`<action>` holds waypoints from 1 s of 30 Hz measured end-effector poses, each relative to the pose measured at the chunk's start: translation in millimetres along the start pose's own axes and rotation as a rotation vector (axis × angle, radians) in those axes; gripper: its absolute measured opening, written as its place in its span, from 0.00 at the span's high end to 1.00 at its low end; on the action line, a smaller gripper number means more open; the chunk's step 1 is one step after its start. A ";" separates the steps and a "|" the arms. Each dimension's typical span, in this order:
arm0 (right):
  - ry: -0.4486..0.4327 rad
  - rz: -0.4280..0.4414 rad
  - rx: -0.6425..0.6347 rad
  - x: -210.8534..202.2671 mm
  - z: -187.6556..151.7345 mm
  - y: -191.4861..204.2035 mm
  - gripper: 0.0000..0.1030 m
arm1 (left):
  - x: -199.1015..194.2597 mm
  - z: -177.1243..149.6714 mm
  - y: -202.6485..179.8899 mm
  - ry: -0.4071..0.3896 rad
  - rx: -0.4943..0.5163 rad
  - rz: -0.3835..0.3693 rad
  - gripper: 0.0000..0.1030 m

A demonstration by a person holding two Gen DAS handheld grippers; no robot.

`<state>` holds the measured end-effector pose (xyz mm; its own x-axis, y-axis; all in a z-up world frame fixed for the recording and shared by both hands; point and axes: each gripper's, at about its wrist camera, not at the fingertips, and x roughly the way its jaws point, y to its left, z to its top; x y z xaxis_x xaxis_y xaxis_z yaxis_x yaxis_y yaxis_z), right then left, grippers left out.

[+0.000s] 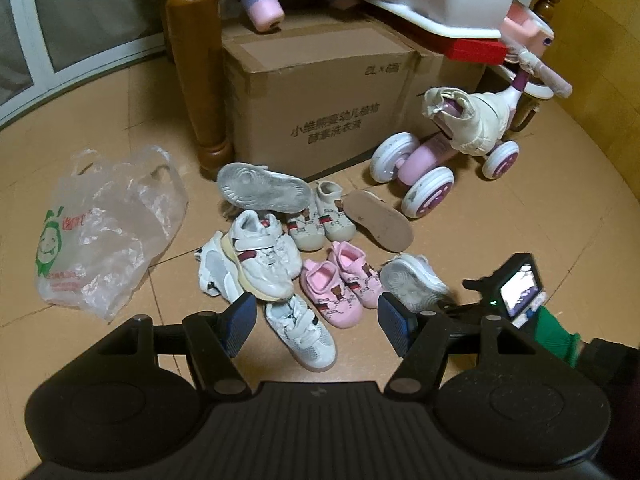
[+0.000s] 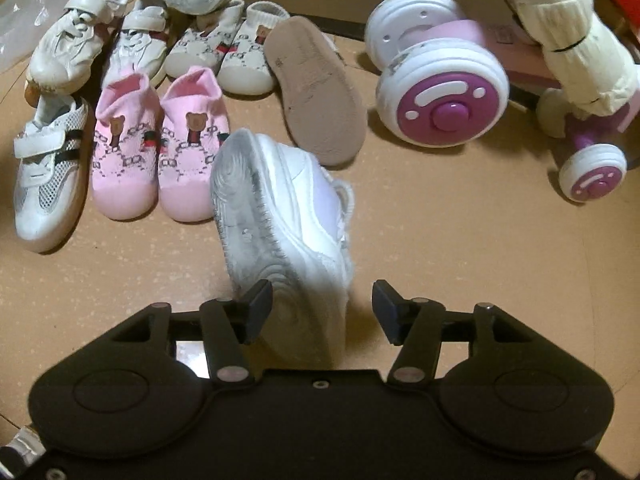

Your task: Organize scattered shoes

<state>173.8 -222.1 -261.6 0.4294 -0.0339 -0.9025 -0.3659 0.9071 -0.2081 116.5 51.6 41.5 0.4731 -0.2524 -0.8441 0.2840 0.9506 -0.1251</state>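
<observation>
White sneaker (image 2: 280,216) lies tipped on its side, sole out, just R of the pink pair (image 2: 160,148), between the right gripper (image 2: 318,308)'s parted jaws w/ no pad pressing it, prob. set beside sorted pairs; left gripper (image 1: 316,322) hovers open, empty.

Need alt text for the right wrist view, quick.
The right claw stands open around a white sneaker lying on its side on the floor. Pink bear shoes and other shoes sit behind; a pink-wheeled ride-on toy stands right.
</observation>
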 end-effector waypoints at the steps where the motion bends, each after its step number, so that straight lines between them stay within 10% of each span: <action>1: 0.002 0.018 -0.021 -0.8 -2.1 5.2 0.42 | 0.7 0.8 -1.3 0.000 0.002 -0.004 0.36; 6: -0.011 0.017 -0.103 -17.7 -12.4 32.6 0.41 | 0.0 2.4 -1.3 -0.005 -0.004 -0.008 0.36; 13: -0.030 0.280 -0.215 -68.6 -28.6 84.4 0.47 | -8.7 6.0 0.8 -0.027 -0.021 -0.012 0.36; 30: -0.089 0.238 0.193 -45.7 18.4 10.3 0.57 | -28.0 4.4 16.3 -0.059 -0.047 -0.013 0.36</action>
<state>165.7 -203.5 -215.6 0.4241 0.2179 -0.8790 -0.3048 0.9483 0.0881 111.5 73.4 65.5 0.5184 -0.2734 -0.8103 0.2518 0.9543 -0.1609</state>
